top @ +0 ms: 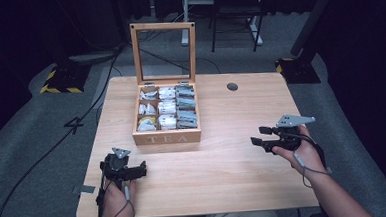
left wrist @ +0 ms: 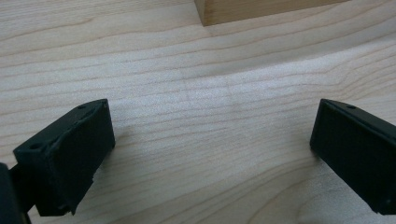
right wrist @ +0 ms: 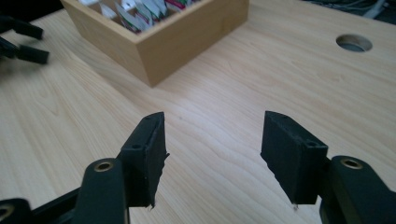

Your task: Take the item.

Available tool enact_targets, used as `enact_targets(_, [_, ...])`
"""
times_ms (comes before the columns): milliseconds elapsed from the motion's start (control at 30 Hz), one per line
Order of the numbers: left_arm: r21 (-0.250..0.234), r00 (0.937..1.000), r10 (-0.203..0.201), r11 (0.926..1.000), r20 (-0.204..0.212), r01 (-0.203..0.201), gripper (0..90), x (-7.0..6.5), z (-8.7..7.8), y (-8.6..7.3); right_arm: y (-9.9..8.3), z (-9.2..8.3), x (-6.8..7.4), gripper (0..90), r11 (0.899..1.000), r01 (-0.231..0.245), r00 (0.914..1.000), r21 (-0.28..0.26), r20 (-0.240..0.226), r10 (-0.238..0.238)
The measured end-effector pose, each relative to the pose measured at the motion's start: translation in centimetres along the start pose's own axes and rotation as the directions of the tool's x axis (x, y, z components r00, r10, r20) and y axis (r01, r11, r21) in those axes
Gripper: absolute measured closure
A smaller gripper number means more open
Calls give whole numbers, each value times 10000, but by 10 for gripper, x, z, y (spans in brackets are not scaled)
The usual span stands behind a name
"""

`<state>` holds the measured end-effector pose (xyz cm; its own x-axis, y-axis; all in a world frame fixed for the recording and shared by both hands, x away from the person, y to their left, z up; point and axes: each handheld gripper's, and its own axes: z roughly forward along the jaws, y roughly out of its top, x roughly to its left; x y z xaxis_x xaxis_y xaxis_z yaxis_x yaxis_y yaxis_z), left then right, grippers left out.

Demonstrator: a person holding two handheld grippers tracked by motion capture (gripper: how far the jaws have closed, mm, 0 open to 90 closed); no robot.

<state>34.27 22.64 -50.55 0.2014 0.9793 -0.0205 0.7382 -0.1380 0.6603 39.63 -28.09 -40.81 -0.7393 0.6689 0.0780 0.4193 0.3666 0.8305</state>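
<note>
Nearest the high camera, the person's forearms came in from the bottom edge, each hand holding a gripper over the wooden table (top: 219, 167). At the near left corner, the left gripper (top: 143, 167) sat low over the tabletop, its jaws spread wide with nothing but bare wood grain between them in the left gripper view (left wrist: 212, 135). Across the table, the right gripper (top: 258, 136) was held above the right side, pointing toward the tea box (top: 166, 138); its jaws also stood wide apart and empty, as the right gripper view (right wrist: 212, 140) showed. That box stood at the table's middle, toward the far side, lid (top: 163, 52) raised upright, its compartments filled with tea bags (top: 167, 108). Both grippers were well apart from it. A round cable hole (top: 232, 86) lay in the tabletop to the box's right.
</note>
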Motion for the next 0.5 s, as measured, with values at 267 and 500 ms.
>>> enact_targets(267, [-15,10000,-47,10000,-4,47,3,0,1,1,21,-3,5,407,9985,441,9972,-310,-588,-459])
enact_targets(500, [-2,10000,-36,10000,-36,36,2,0,1,2,42,6,11,408,9956,873,9937,-333,-674,-894])
